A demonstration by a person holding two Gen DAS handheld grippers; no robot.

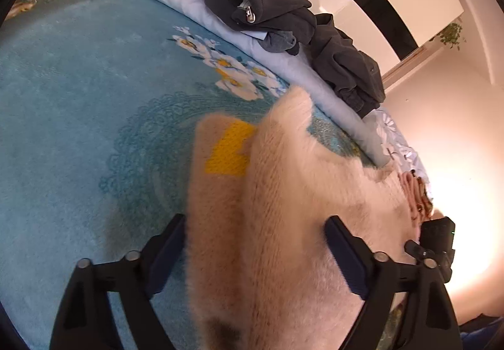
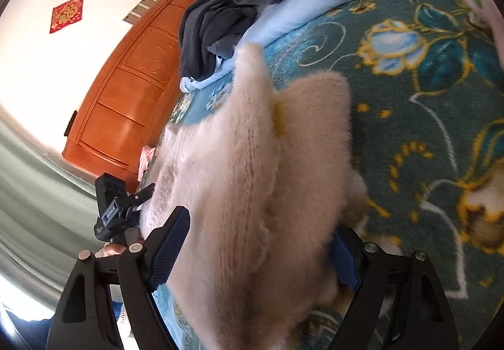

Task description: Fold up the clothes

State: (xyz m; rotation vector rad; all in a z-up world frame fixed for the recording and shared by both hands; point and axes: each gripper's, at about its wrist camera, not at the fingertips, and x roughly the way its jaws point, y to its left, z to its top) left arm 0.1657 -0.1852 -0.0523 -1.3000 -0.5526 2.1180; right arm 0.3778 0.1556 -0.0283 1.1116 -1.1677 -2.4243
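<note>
Fluffy cream sweater (image 1: 283, 208) lies folded on the bed's blue floral blanket (image 1: 78, 129), with a yellow knitted patch (image 1: 230, 151) showing on its upper layer. Left tongs (image 1: 255, 255) are spread wide, one dark pad on each side of the sweater's near end; fabric fills the gap and brushes the pads, but whether they press on it cannot be told. In the right wrist view the right tongs (image 2: 258, 249) are likewise spread, straddling the same sweater (image 2: 252, 176); the 3 o'clock pad is partly buried in fluff, and a firm pinch cannot be confirmed. The left-hand tool (image 2: 116, 208) shows at 9 o'clock of the right view, touching the sweater's edge. Pile of dark grey clothes (image 1: 283, 13) sits toward 12 o'clock on a rolled pale blue quilt (image 1: 189, 0), well apart from the sweater. Orange wooden cabinet (image 2: 126, 88) stands at 10 o'clock in the right view, beyond the bed.
</note>
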